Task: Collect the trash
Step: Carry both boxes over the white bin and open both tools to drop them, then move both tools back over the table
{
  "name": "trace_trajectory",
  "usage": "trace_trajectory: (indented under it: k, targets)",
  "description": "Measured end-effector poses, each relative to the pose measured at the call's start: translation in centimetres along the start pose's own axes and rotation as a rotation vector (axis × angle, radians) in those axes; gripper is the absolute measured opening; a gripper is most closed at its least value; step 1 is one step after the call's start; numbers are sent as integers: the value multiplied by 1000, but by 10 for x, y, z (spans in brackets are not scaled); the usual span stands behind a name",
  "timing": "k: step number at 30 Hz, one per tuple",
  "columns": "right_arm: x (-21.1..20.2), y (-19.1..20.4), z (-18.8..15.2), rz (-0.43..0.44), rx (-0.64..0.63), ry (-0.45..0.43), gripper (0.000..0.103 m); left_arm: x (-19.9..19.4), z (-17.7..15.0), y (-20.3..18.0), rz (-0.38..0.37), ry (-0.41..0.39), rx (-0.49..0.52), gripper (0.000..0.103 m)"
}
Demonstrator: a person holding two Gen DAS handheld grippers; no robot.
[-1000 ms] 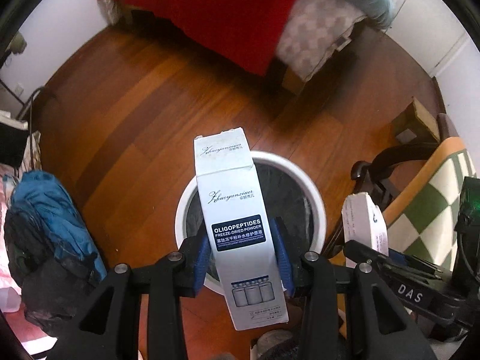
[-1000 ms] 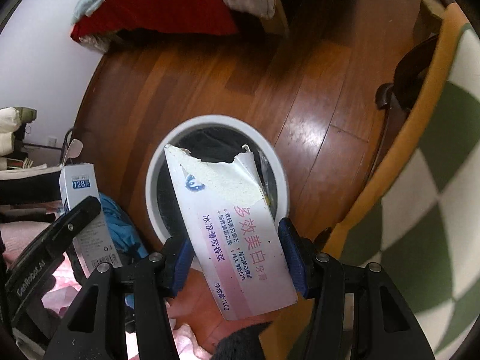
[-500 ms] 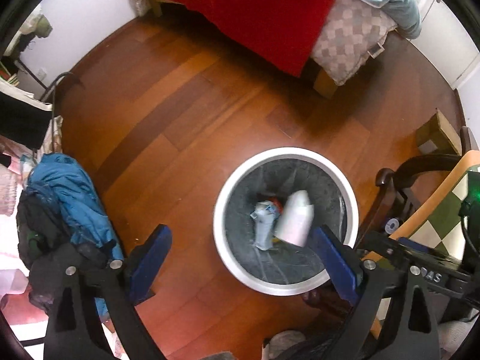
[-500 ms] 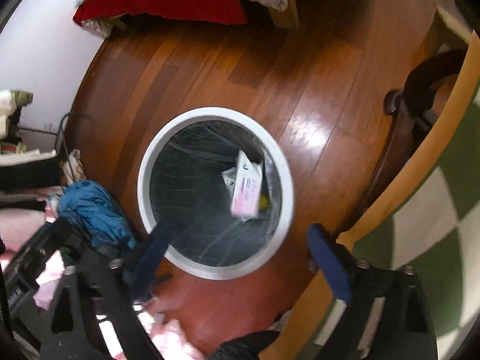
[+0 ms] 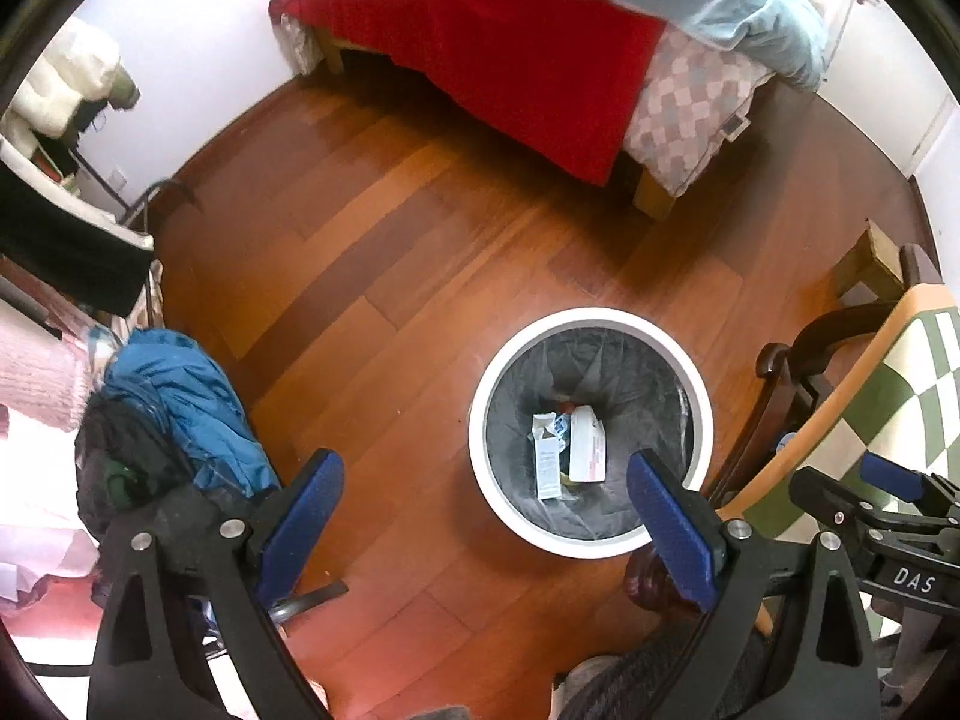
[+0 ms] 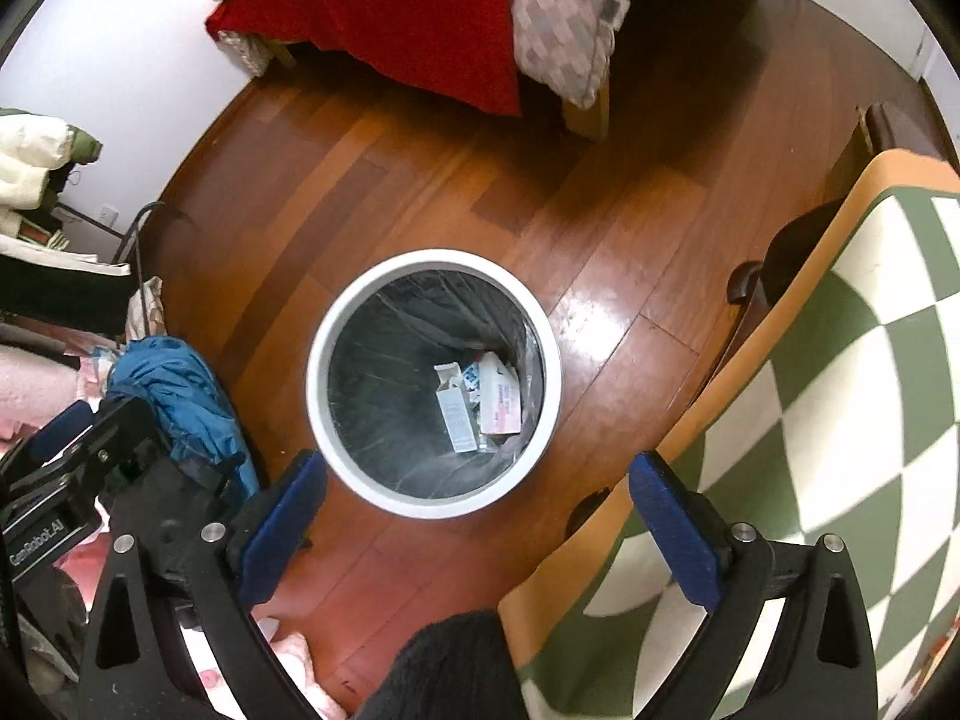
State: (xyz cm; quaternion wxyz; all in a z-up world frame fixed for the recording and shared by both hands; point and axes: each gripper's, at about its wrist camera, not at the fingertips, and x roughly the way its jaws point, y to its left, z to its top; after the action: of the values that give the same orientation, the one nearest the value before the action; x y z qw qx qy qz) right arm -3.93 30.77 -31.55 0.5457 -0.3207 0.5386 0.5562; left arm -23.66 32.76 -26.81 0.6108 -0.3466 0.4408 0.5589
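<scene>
A round white trash bin with a dark liner stands on the wooden floor. At its bottom lie a white oligopeptide box and a pink-and-white toothpaste box, side by side. My left gripper hovers high above the bin's near-left side, open and empty. My right gripper is also open and empty, above the bin's near edge. The other gripper's body shows at each view's lower edge.
A bed with a red cover stands at the back. A blue and black bag lies left of the bin. A dark chair and a green-checked table edge are at the right. A cardboard box sits far right.
Both grippers opened and let go of their boxes, which fell into the bin. Both grippers have since risen, so the bin looks smaller and farther below.
</scene>
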Motion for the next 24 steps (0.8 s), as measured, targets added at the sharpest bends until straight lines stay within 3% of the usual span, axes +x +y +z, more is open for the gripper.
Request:
trace_trajectory:
  k: [14, 24]
  targets:
    - [-122, -1, -35, 28, -35, -165, 102, -95, -12, -14, -9, -155, 39, 97]
    - [-217, -39, -75, 149, 61, -307, 102, -168, -22, -49, -13, -271, 82, 97]
